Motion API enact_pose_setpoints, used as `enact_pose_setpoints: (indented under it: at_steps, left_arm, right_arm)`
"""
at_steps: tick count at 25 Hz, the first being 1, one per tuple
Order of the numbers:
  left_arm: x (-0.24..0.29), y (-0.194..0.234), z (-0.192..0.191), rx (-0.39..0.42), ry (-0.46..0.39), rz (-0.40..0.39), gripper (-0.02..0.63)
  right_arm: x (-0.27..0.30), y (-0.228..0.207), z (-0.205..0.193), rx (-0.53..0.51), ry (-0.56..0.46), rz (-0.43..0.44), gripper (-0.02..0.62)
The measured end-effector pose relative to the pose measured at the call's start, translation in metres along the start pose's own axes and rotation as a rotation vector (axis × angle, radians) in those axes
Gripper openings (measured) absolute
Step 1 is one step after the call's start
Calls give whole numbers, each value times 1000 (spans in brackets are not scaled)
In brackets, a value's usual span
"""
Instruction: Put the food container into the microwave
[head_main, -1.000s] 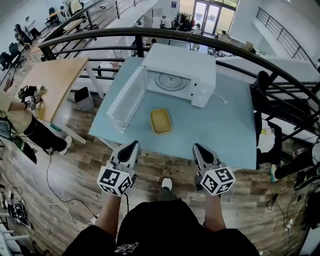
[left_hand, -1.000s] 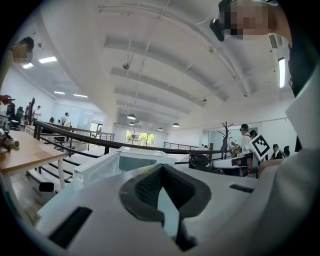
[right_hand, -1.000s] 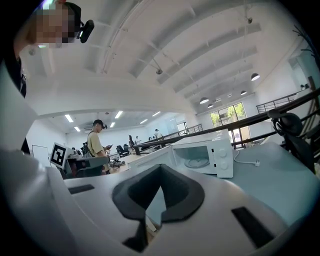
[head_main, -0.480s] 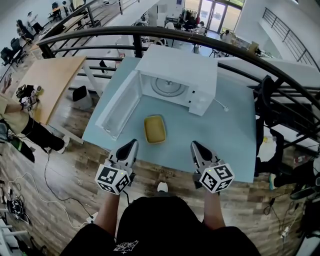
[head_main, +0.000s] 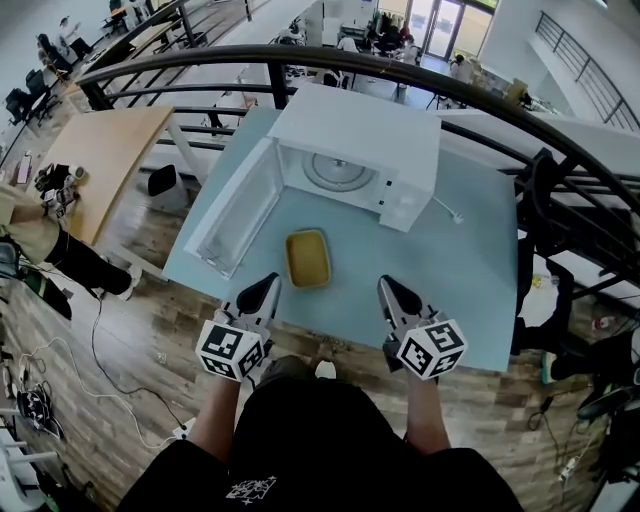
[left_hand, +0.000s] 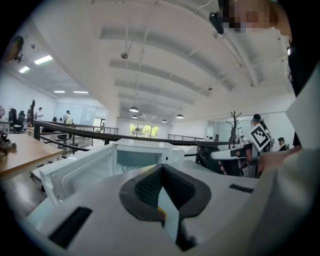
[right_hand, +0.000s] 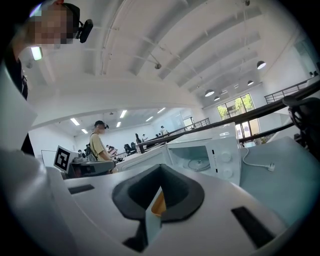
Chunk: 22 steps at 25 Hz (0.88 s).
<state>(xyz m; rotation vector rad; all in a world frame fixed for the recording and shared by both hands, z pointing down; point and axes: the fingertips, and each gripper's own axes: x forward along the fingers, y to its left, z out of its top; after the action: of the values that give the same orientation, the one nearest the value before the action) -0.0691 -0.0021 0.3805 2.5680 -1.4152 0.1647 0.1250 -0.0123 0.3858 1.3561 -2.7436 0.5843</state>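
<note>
A yellow food container (head_main: 307, 258) lies on the pale blue table (head_main: 450, 270), just in front of the white microwave (head_main: 360, 130). The microwave's door (head_main: 232, 210) hangs open to the left, and the glass turntable (head_main: 340, 172) inside shows. My left gripper (head_main: 270, 282) is shut and empty over the table's near edge, left of the container. My right gripper (head_main: 386, 285) is shut and empty too, to the container's right. In the left gripper view a sliver of the container (left_hand: 161, 212) shows past the closed jaws. The right gripper view has the container (right_hand: 159, 204) and the microwave (right_hand: 205, 155) ahead.
A black railing (head_main: 500, 110) curves behind the table. The microwave's power cord (head_main: 447, 207) trails on the table to the right. A wooden table (head_main: 100, 160) stands at the left, and cables (head_main: 40, 410) lie on the wood floor. People stand in the background.
Both grippers have moved forward, from over the floor to the table's near edge. The table, microwave and container sit closer in the head view.
</note>
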Motion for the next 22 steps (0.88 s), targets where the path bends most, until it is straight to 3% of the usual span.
enact_pose_setpoints:
  at_steps: [4, 8, 13, 22]
  left_arm:
    - [5, 6, -24, -29, 67, 4, 6]
    - [17, 16, -52, -111, 131, 3, 6]
    - [29, 29, -87, -125, 215, 14, 6]
    - [55, 46, -121, -179, 261, -15, 6]
  right_arm:
    - [8, 4, -8, 6, 21, 12, 6]
    - [20, 3, -22, 7, 54, 4, 6]
    - [34, -1, -43, 44, 93, -5, 6]
    - [81, -14, -92, 170, 216, 27, 6]
